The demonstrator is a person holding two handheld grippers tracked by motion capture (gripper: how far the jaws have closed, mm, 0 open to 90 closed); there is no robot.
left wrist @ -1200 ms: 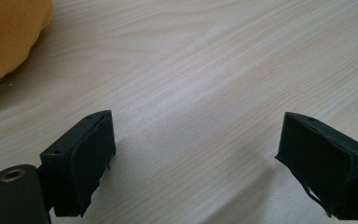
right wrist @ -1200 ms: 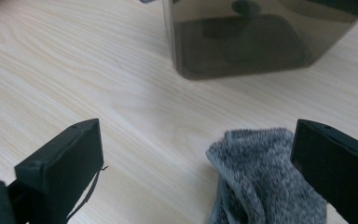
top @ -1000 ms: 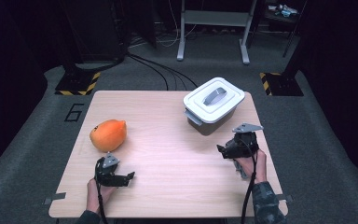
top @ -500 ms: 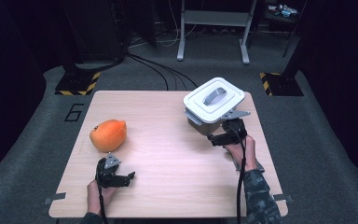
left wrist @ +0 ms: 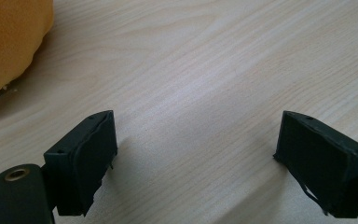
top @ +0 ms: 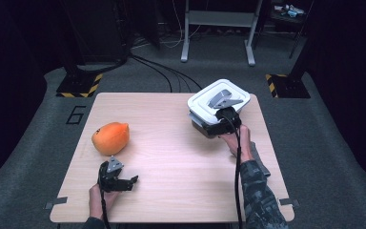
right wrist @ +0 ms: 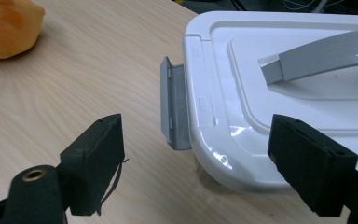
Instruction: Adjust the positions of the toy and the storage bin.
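Note:
A white lidded container [top: 205, 102] with a grey handle [top: 223, 98] stands at the far right of the wooden table [top: 171, 148]. My right gripper [top: 223, 116] hovers at its near side. In the right gripper view the right gripper [right wrist: 200, 158] is open. Its jaws have just been closing, and the lid's corner [right wrist: 223, 140] and a grey side latch [right wrist: 175, 109] lie between them, untouched. An orange soft lump [top: 110, 138] lies at the left, also seen in the left gripper view [left wrist: 9, 46]. My left gripper [top: 132, 182] rests low near the front edge, open [left wrist: 196, 158] over bare wood.
The dark floor around the table carries black cables [top: 157, 69], a metal stand's feet [top: 217, 36] and two yellow-black striped bases [top: 78, 86]. A painted 6 [top: 76, 114] marks the floor at the table's left. Bare wood spans the table's middle.
My right gripper has travelled from the table's right front up and away to the container's near side. The left gripper and the orange lump have stayed put.

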